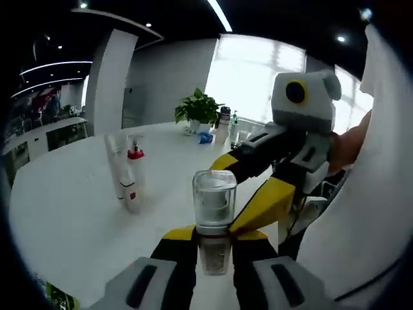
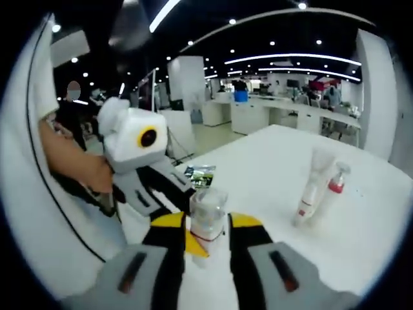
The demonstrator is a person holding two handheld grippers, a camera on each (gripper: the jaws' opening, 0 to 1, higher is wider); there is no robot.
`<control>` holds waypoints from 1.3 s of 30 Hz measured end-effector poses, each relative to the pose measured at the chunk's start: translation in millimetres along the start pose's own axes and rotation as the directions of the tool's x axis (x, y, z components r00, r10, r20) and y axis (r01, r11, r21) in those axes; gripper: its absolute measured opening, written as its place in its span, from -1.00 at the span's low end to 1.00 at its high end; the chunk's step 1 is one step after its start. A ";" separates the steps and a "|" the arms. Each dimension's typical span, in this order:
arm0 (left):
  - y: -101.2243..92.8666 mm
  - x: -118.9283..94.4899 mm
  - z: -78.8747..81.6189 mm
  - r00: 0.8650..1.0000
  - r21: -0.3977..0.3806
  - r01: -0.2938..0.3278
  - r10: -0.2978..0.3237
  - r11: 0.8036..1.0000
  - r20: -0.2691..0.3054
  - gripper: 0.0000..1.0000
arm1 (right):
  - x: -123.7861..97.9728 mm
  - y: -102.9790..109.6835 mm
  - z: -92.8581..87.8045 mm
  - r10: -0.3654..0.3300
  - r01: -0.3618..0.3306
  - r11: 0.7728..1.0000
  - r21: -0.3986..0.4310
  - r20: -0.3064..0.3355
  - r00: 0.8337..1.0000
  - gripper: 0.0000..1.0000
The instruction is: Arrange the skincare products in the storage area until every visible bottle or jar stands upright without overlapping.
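Over the white table [image 1: 64,213], near its middle, both grippers meet on one small clear jar [image 1: 214,201] with a thick see-through cap. The left gripper [image 1: 214,248] has its yellow-tipped jaws closed against the lower body of the jar, holding it upright and clear of the tabletop, as far as I can judge. From the other side the right gripper [image 2: 208,244] seems to have its jaws drawn in on the same jar [image 2: 206,219]; in the left gripper view its black and yellow arm reaches in from the right, to just behind the jar. Whether both truly bear the weight or one merely steadies it, I cannot tell. My reading is that the two-sided hold keeps the jar from tipping while it is carried to its place.

Well apart from the jar, toward the far side of the table, a white tube [image 1: 119,169] stands on its cap, and just beside it, perhaps touching, a pump bottle with a red collar [image 1: 133,181]. Both already look upright, so they probably mark the spot where the jar belongs, with bare table left near them. Setting it down a little clear of that pair would avoid overlap. At the far edge sit a potted plant [image 1: 197,110] and a few more small bottles [image 1: 226,126]
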State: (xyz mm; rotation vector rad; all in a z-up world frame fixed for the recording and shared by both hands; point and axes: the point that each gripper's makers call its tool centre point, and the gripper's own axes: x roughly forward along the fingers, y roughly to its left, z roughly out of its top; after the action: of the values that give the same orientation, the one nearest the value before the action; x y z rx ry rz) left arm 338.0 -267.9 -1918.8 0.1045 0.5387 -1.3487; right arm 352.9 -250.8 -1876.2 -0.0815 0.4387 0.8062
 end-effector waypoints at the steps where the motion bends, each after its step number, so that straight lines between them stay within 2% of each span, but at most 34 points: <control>1: -1.3 0.1 -0.1 1.000 0.006 0.008 -0.008 1.000 -0.002 -0.60 | -1.0 -0.4 0.8 0.003 -0.003 1.000 0.000 0.005 1.000 -0.52; 6: -6.8 1.8 -1.1 0.999 0.012 0.050 -0.050 0.999 -0.009 -0.60 | -2.4 4.1 0.7 0.061 -0.061 0.998 0.003 0.011 0.998 -0.59; 11: -8.0 2.9 0.9 0.997 0.019 0.075 -0.075 0.997 -0.008 -0.60 | -5.8 2.2 1.4 0.075 -0.075 0.997 0.006 0.010 0.997 -0.62; 15: -1.2 7.2 1.7 0.999 0.056 0.042 -0.042 0.998 -0.012 -0.59 | -2.2 -2.5 0.9 0.049 -0.048 0.999 -0.003 0.006 0.999 -0.63; 19: 5.8 11.8 0.3 1.000 0.031 -0.003 0.004 1.000 -0.023 -0.57 | 1.6 -10.9 -1.3 0.020 -0.020 1.000 0.008 -0.002 1.000 -0.63; 25: 18.8 11.6 -5.1 0.998 -0.035 -0.061 0.060 0.998 -0.031 -0.40 | 1.2 -31.9 3.1 -0.023 0.022 0.998 0.054 0.025 0.999 -0.63; 27: 23.2 10.1 -7.7 0.996 -0.082 -0.085 0.083 0.993 -0.031 -0.33 | 1.9 -49.9 -0.1 -0.063 0.062 0.996 0.057 0.018 0.998 -0.63; 29: 24.3 9.3 -10.2 0.995 -0.092 -0.093 0.090 0.991 -0.034 -0.26 | 1.6 -58.4 -1.0 -0.083 0.082 0.995 0.051 0.015 0.996 -0.63; 33: 27.5 2.4 -16.8 0.992 -0.117 -0.120 0.116 0.986 -0.038 -0.26 | -0.9 -89.2 -0.4 -0.144 0.143 0.988 0.053 0.019 0.989 -0.63; 39: 30.8 -6.7 -21.0 0.990 -0.136 -0.141 0.138 0.981 -0.033 -0.26 | 1.1 -121.8 -1.8 -0.202 0.199 0.978 0.070 0.036 0.979 -0.64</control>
State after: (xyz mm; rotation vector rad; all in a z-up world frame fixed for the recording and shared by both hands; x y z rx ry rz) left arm 359.7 -246.8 -1941.4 0.0440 0.6318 -1.1711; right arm 439.9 -335.1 -1889.8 -0.0455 0.4090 0.5934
